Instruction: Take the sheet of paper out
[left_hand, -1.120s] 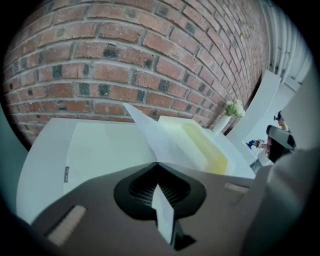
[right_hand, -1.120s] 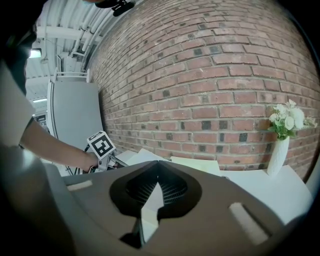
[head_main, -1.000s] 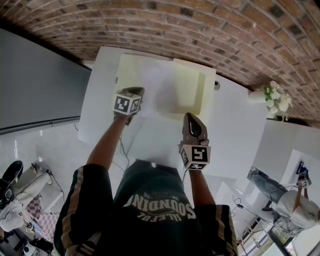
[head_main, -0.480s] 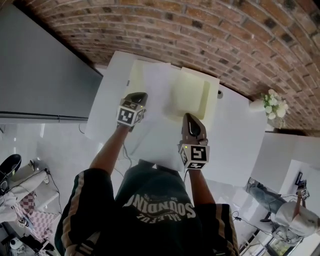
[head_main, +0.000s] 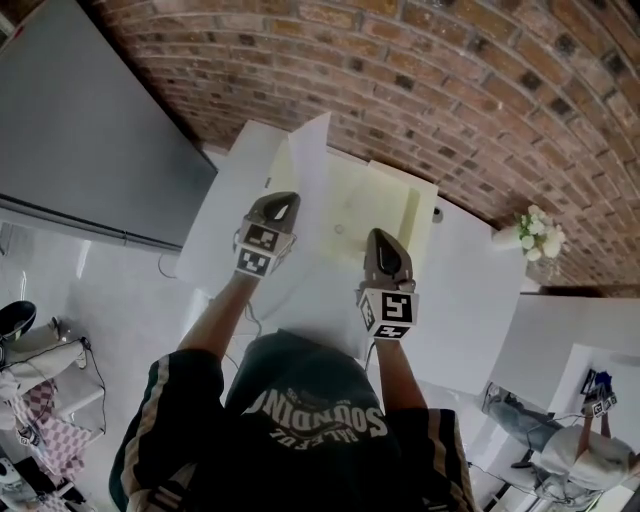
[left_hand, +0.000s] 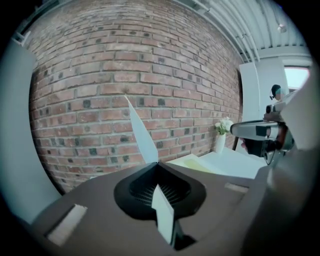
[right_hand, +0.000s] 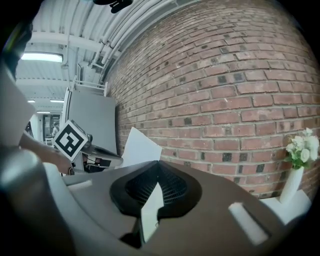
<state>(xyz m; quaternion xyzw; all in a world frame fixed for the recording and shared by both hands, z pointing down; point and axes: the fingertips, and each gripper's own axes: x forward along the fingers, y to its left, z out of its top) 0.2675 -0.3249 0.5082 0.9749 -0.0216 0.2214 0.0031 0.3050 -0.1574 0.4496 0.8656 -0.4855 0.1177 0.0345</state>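
Left gripper: closed tight on the sheet of paper.
Right gripper: closed tight on the same sheet.
Sheet: held up, tilted, above yellow folder on white bench.

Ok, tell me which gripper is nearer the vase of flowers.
Right. The right gripper sits left of the vase of flowers in the head view, white table between them; the left gripper is farther left, at the yellow folder's far side.
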